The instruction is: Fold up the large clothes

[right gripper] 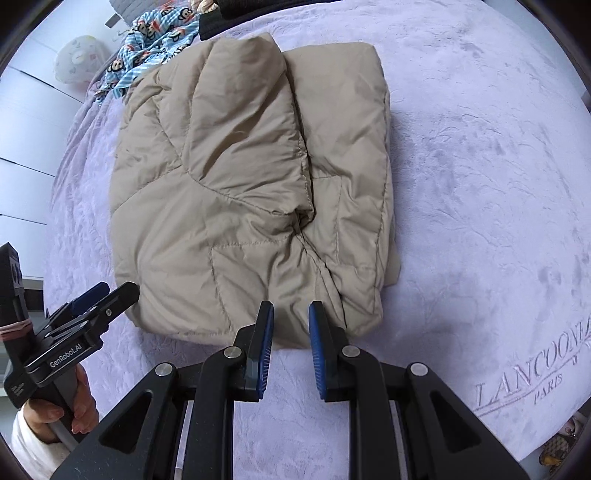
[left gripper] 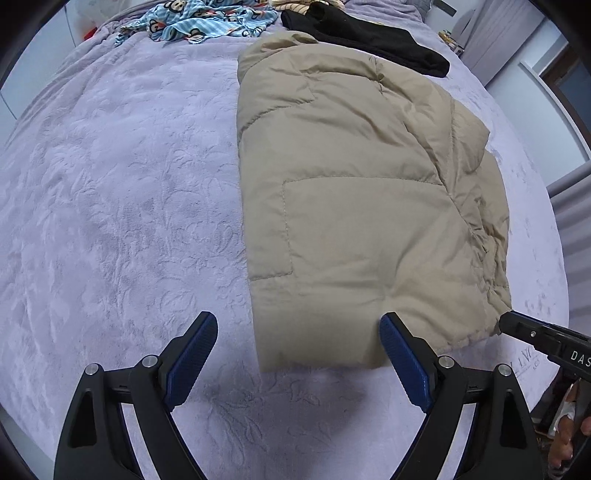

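A beige puffer jacket (left gripper: 354,206) (right gripper: 251,192) lies folded into a thick rectangle on a lavender blanket (left gripper: 110,206) (right gripper: 480,184). In the left wrist view my left gripper (left gripper: 298,321) hangs open and wide over the jacket's near left corner, and the cloth lies under the gap unpinched. The right gripper (left gripper: 504,323) shows at the right edge, with its tip by the jacket's near right corner. In the right wrist view my right gripper (right gripper: 291,308) stands at the jacket's near edge, its blue pads a narrow gap apart and no cloth pinched. The left gripper (right gripper: 110,291) shows at left, open.
A blue monkey-print cloth (left gripper: 192,22) (right gripper: 159,40), a black garment (left gripper: 369,33) and a striped cloth (left gripper: 291,5) lie at the bed's far end. A white patterned cushion (right gripper: 79,55) sits beyond. A hand (right gripper: 79,406) in a white sleeve holds the left gripper's handle. The blanket bears embroidered lettering (right gripper: 532,373).
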`<state>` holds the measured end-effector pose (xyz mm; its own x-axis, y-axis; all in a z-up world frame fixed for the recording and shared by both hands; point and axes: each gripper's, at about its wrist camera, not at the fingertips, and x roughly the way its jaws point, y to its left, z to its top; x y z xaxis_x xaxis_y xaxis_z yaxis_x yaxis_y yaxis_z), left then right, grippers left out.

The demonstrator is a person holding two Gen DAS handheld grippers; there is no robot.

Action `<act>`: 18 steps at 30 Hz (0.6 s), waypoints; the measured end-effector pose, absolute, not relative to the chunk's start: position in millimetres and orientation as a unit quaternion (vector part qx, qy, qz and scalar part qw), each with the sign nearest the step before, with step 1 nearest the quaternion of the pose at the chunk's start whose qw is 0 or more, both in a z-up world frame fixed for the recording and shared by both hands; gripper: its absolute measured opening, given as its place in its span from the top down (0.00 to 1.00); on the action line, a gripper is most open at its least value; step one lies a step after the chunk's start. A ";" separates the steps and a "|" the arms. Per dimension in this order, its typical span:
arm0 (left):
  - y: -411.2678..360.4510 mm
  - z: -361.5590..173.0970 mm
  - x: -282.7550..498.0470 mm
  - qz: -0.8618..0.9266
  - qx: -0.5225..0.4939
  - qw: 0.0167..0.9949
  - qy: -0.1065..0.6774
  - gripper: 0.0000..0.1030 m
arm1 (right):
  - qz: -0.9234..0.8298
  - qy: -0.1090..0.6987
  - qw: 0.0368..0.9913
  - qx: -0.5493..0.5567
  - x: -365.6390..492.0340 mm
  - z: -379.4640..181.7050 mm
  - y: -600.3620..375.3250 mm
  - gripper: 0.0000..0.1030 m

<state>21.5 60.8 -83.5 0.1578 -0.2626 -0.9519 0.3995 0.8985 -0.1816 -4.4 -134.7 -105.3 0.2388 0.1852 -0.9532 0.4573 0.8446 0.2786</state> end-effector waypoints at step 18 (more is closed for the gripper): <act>81.5 10.0 -18.1 -0.160 0.047 0.818 0.550 0.00 | -0.082 0.565 0.789 0.229 -26.4 -26.8 -128.9 0.28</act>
<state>-18.1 81.5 10.0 0.3441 -0.2103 -0.9151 0.3131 0.9445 -0.0994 -26.4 -128.9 -26.8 0.3487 0.1296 -0.9282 0.3868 0.8822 0.2685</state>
